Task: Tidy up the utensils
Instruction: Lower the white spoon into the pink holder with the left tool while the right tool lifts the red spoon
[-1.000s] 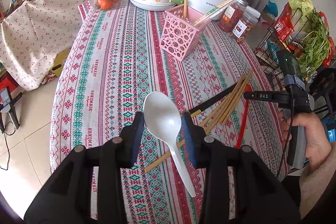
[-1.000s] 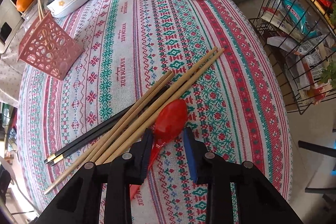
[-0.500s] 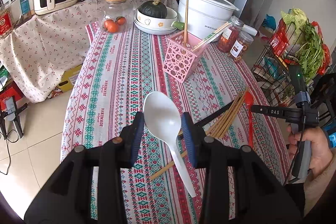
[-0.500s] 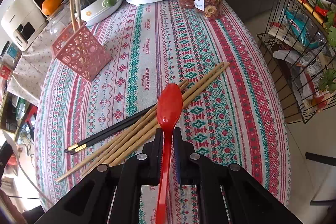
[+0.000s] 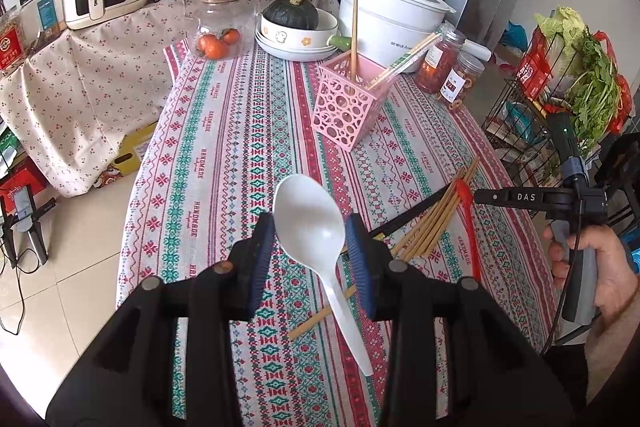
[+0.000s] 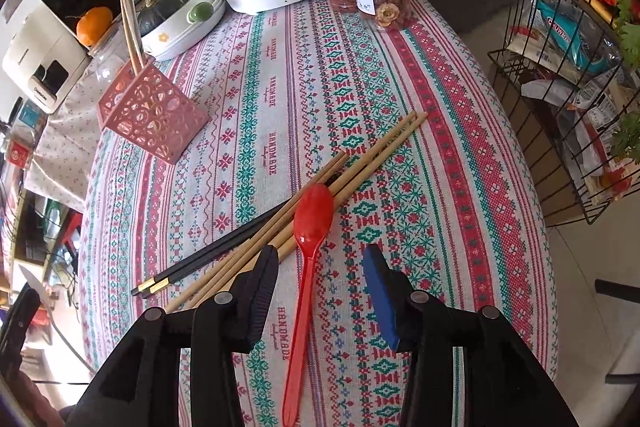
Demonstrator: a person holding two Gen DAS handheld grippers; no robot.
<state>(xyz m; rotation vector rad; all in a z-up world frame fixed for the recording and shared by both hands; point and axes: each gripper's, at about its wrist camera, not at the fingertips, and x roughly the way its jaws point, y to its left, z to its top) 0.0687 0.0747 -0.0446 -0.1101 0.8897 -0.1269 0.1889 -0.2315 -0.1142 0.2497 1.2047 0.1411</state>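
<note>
L wrist: L gripper (image 5: 310,241) grips white spoon (image 5: 316,231) | R gripper (image 6: 320,285) wide, red spoon (image 6: 308,251) loose

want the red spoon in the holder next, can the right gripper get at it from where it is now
Probably yes. The right gripper is open and the red spoon lies between its fingers. The spoon's bowl rests on the wooden chopsticks, so closing low could catch one of them too.

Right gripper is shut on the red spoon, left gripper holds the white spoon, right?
No. The right wrist view shows the right gripper open, fingers apart on either side of the red spoon, not touching it. The left gripper does hold the white spoon.
</note>
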